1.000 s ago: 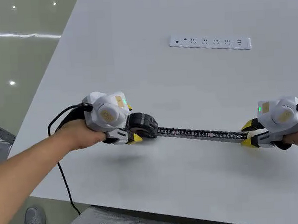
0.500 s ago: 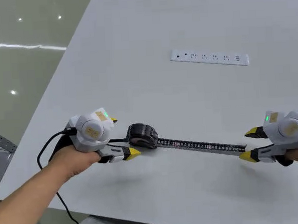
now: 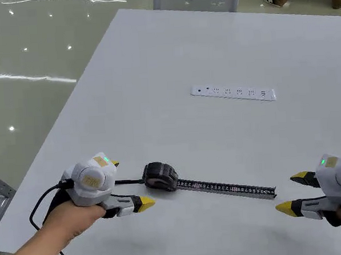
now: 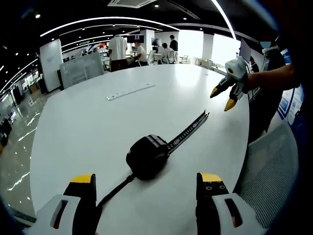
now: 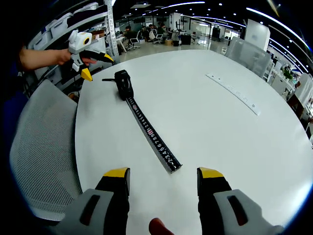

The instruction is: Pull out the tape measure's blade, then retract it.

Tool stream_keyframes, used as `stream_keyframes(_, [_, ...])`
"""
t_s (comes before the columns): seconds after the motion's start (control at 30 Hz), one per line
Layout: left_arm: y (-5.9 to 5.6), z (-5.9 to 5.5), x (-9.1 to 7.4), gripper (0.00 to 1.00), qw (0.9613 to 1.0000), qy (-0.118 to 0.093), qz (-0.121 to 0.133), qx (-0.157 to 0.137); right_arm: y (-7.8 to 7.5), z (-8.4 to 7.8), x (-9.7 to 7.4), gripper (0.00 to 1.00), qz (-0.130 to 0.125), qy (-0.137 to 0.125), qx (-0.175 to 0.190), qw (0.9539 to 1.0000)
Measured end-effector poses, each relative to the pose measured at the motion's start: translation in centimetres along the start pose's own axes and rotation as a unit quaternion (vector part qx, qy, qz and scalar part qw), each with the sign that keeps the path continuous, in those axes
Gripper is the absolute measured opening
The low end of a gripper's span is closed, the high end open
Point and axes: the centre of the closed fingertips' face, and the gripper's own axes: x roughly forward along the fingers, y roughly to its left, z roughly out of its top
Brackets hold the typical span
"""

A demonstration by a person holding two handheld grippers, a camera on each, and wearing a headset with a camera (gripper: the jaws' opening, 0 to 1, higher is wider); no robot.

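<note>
Both grippers have let go since a second ago: the left one was clamped around the case and the right one was pinching the blade's tip, and now each has backed off toward its own side, leaving the tool alone on the table [image 3: 212, 45].

From my remote seat, the left gripper [image 3: 129, 183] hovers just beside the case with its jaws spread and nothing between them. The right gripper [image 3: 291, 192] sits a little beyond the free end of the blade, jaws likewise parted and empty.

The tape measure [image 3: 160, 175] lies close to the table's near edge, toward its left corner. Its blade [image 3: 228, 188] is drawn out flat on the surface and runs along that near edge toward the right. A thin black strap [image 3: 127, 182] trails from the case toward the left gripper. The power strip [image 3: 233, 93] lies well apart, further in toward the middle of the table.

I judge the pull-out half done, since the blade is extended and stays out with nobody holding it. That suggests a lock or friction is keeping it there, though I cannot see a lock button clearly. Retraction is the step now in hand.

For the next move I would bring the left gripper back onto the case to steady it. The right gripper then has to either free whatever holds the blade or feed it back in by the tip. I would guide the blade home, not let it snap, because a loose case on a smooth surface could skid toward the edge.
</note>
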Motion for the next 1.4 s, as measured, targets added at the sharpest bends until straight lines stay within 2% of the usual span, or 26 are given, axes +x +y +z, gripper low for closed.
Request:
stream_keyframes(0.3, [-0.8, 0.6, -2.0, 0.85, 0.9997, -0.011, 0.011, -0.016, 1.4, -1.1, -2.4, 0.6, -0.027, -0.027, 0.053, 0.9978])
stream_keyframes(0.63, [-1.8, 1.2, -3.6, 0.87, 0.9988, -0.023, 0.022, -0.039, 4.0, -0.8, -5.4, 0.71, -0.048, -0.054, 0.097, 0.9927])
stream_keyframes(0.97, [-3.1, 1.1, -5.6, 0.91, 0.9962, -0.033, 0.029, -0.075, 5.9, -0.3, -8.8, 0.8, -0.065, -0.068, 0.118, 0.9886])
stream_keyframes(1.4, [-3.5, 1.2, -9.3, 0.9, 0.9934, -0.036, 0.05, -0.096, 8.1, 0.6, -12.5, 0.87, -0.072, -0.074, 0.138, 0.9851])
